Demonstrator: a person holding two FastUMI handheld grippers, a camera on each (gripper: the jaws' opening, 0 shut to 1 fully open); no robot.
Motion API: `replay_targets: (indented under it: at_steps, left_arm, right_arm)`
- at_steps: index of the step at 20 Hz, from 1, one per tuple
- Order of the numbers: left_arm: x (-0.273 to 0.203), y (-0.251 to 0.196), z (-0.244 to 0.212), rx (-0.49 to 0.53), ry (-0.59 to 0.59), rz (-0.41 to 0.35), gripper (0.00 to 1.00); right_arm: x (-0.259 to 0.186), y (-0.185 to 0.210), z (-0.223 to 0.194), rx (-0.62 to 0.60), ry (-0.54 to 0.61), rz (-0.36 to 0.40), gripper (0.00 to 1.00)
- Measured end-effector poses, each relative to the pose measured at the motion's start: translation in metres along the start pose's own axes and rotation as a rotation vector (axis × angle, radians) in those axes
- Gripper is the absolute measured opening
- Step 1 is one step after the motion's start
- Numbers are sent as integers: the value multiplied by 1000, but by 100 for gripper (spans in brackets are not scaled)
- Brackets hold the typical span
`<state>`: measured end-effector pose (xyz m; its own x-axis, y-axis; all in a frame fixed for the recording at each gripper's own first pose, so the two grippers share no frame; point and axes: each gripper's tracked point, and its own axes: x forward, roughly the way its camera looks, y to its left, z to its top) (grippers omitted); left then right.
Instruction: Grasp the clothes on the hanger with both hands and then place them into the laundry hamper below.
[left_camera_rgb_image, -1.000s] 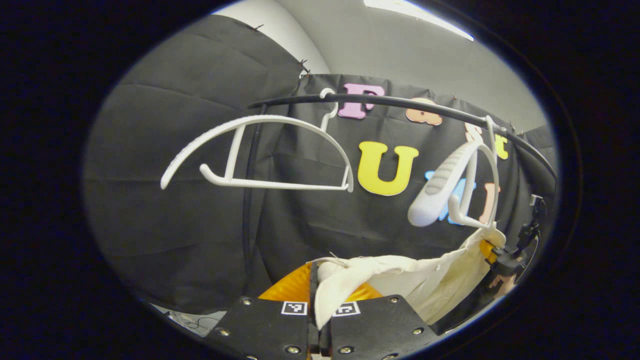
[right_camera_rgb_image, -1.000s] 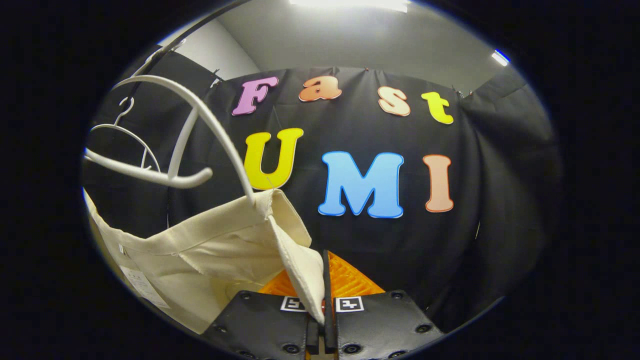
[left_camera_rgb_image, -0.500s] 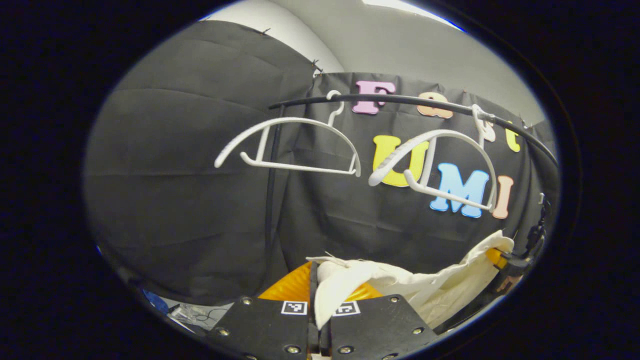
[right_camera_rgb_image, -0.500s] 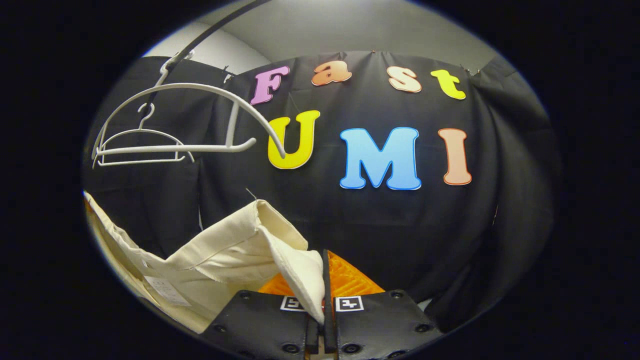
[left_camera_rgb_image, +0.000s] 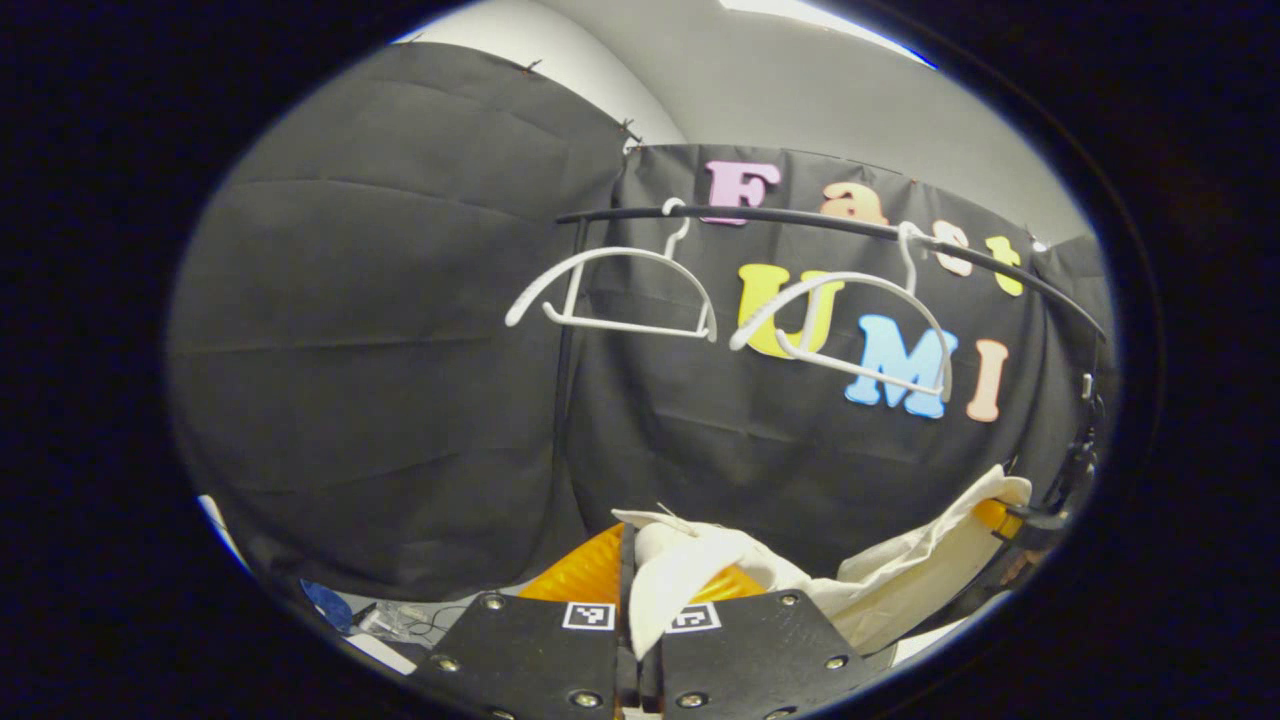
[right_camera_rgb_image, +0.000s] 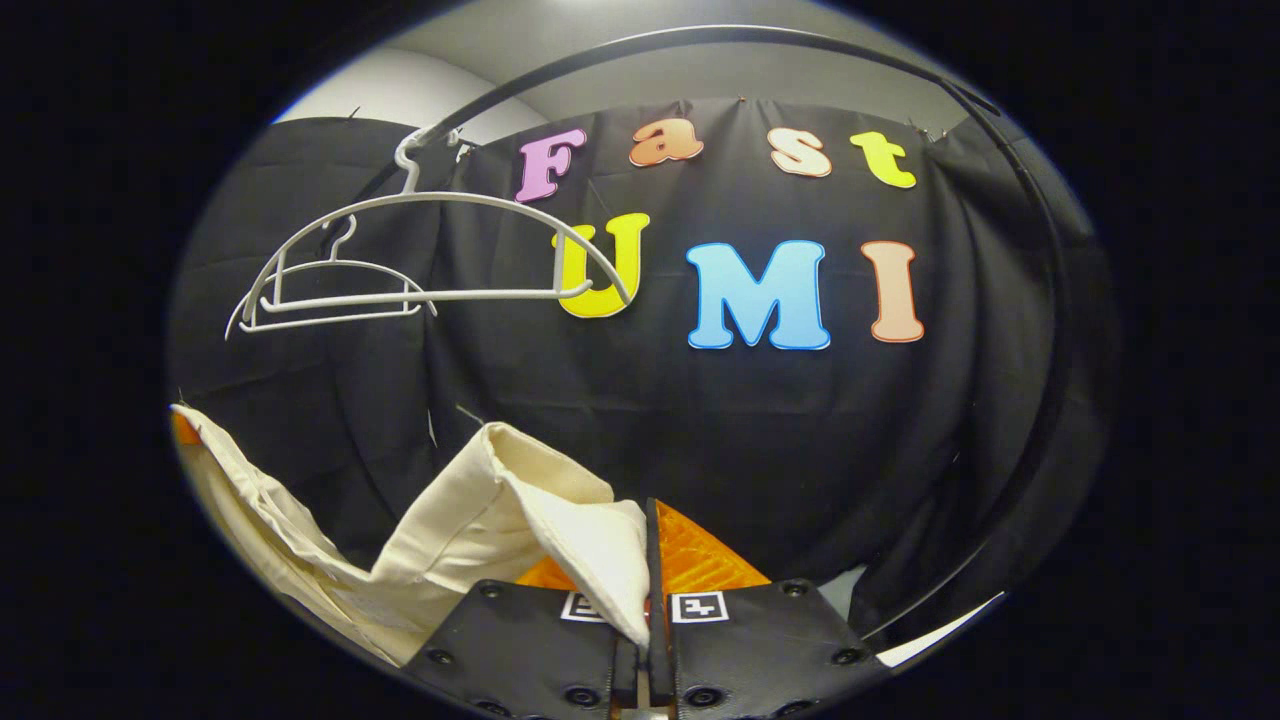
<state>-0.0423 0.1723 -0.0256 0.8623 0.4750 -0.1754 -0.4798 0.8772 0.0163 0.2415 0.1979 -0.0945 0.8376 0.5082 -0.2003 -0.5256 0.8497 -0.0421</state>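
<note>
The cream cotton garment (left_camera_rgb_image: 900, 570) has come clear of the white plastic hangers (left_camera_rgb_image: 850, 320), which are now hanging bare on the black rail (right_camera_rgb_image: 700, 40) and sitting higher in both views than a moment ago, so lowering toward the hamper is likely underway. The left hand-held gripper (left_camera_rgb_image: 640, 600) is pinching one edge of the cloth, the right hand-held gripper (right_camera_rgb_image: 645, 590) the other. The left gripper view is also catching the right hand-held gripper far off.
</note>
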Motion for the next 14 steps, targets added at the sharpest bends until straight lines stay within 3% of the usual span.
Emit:
replay_targets:
  at_steps: [8, 14]
  left_arm:
    - [-13, -13, -54, 97, 92, -202, 3]
    - [-1, -31, -97, 140, 166, -297, 4]
  right_arm:
    - [-74, 43, -53, -15, 83, -33, 9]
    - [-92, 61, -111, 39, 223, -54, 9]
